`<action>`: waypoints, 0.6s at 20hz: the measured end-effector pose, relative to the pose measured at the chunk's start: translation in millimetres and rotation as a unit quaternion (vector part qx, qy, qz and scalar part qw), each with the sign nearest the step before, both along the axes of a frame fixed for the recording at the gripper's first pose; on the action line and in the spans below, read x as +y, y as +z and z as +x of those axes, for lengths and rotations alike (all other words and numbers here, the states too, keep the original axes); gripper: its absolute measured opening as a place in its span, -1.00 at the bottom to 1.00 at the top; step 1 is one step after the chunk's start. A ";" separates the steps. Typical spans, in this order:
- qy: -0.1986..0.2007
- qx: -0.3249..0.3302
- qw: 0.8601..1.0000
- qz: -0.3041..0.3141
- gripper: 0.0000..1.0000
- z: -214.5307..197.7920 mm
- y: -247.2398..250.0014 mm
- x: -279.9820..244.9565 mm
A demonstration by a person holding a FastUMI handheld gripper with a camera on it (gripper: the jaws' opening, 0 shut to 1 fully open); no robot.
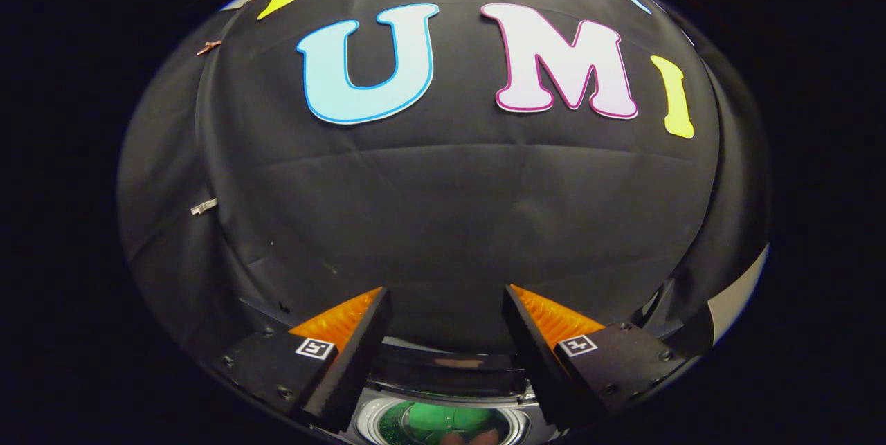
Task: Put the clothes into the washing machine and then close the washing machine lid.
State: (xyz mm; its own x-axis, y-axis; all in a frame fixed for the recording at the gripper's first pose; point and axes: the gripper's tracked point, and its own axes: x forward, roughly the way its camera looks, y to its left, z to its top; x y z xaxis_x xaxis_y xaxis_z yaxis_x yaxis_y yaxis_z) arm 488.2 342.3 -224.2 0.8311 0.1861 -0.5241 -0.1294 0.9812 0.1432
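Green clothes lie bunched inside the washing machine, in its round drum below and between the fingers. Its dark lid stands raised behind the opening. The gripper is spread wide, holding nothing.

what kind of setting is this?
Likely a staged recording booth, not a real laundry room: black cloth wall behind, an open washing machine drum with green clothing inside, below the open gripper.

The tool is held level, its two fingers spread wide apart at about seven and five o'clock, tips angled slightly inward, with nothing gripped between them.
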 end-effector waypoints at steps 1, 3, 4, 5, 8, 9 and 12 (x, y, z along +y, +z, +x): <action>0.001 0.000 1.000 0.000 1.00 -2.3 1.5 0.8; 0.002 -0.007 1.000 -0.001 1.00 -11.6 3.1 -0.2; 0.003 -0.010 1.000 -0.002 1.00 -22.0 3.9 -1.6; 0.002 -0.014 1.000 -0.001 1.00 -29.1 5.1 -0.6; 0.003 -0.033 0.999 -0.002 1.00 -58.3 9.3 -0.2; 0.003 -0.040 0.999 -0.001 1.00 -67.8 10.0 -0.4; 0.005 -0.056 0.998 -0.001 1.00 -89.5 8.5 -0.7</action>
State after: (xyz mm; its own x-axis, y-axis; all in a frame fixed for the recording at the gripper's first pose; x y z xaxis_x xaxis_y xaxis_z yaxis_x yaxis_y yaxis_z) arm 398.7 341.6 -215.7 0.8825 0.1936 -0.4285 -0.1539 0.9800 0.1258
